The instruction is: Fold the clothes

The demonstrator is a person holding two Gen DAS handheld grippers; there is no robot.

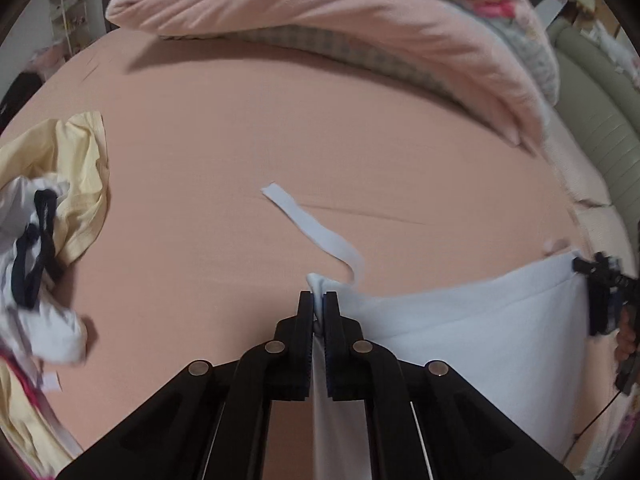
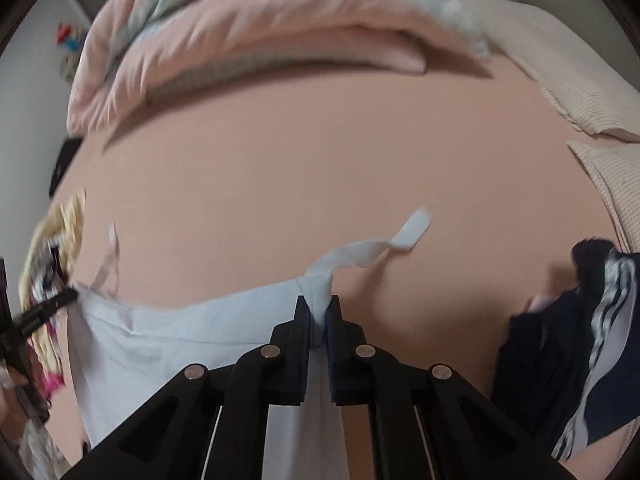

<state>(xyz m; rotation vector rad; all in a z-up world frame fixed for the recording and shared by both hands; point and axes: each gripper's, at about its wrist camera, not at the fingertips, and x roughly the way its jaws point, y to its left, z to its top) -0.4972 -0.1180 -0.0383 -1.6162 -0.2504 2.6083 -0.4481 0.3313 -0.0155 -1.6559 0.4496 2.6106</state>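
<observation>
The white cloth (image 1: 480, 320) is hanging stretched over the pink bed (image 1: 240, 160), its straps dangling. The left claw (image 1: 319, 300) and right claw (image 2: 319, 304) are each pinching a corner.

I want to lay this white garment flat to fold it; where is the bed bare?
The peach bedsheet is bare mid-bed, between the rolled pink quilt behind and the white garment. Crowded edges: yellow-and-white clothes pile left, navy striped garment right.

Both wrist views low, close over bed sheet (image 1: 240, 140) – apparently facing folded duvet (image 2: 260, 40); shared.
</observation>
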